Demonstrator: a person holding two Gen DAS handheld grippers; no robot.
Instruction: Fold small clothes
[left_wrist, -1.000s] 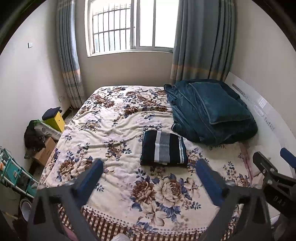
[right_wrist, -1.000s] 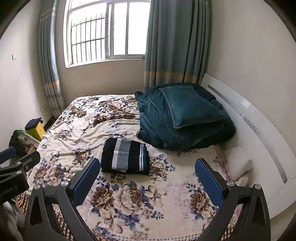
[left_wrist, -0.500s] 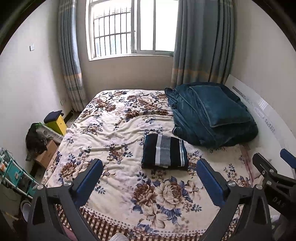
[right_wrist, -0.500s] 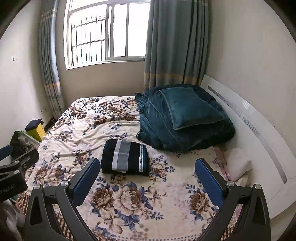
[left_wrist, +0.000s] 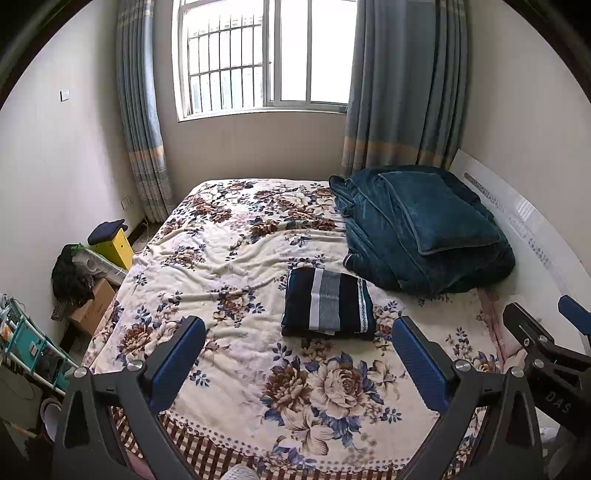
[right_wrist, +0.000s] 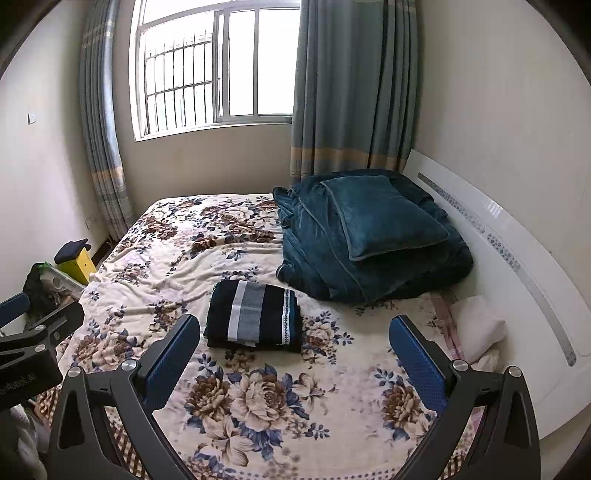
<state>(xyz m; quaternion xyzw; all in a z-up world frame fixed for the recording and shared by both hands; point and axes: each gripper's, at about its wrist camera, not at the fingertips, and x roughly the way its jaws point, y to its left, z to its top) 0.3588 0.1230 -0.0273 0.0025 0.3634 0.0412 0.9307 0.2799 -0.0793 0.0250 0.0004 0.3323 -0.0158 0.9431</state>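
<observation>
Bed fills both views, covered by a cream sheet printed with brown and blue flowers; garment, dark navy with white and grey stripes, lies folded into a neat rectangle on the sheet, near the middle of the bed and toward its headboard side; just beyond it a teal duvet is heaped against the white headboard, with a teal pillow resting on top; garment and duvet look just apart, though the gap is small.

Left tool hangs above the near part of the bed with its blue pads spread wide and nothing between them; right tool is likewise wide and empty, and in the left view part of it shows at the right edge; both sit short of the garment, not touching it.

Window with bars is set in the far wall between grey-blue curtains; a yellow box and a cardboard carton stand on the floor by the bed; a white cloth lies near the headboard.
</observation>
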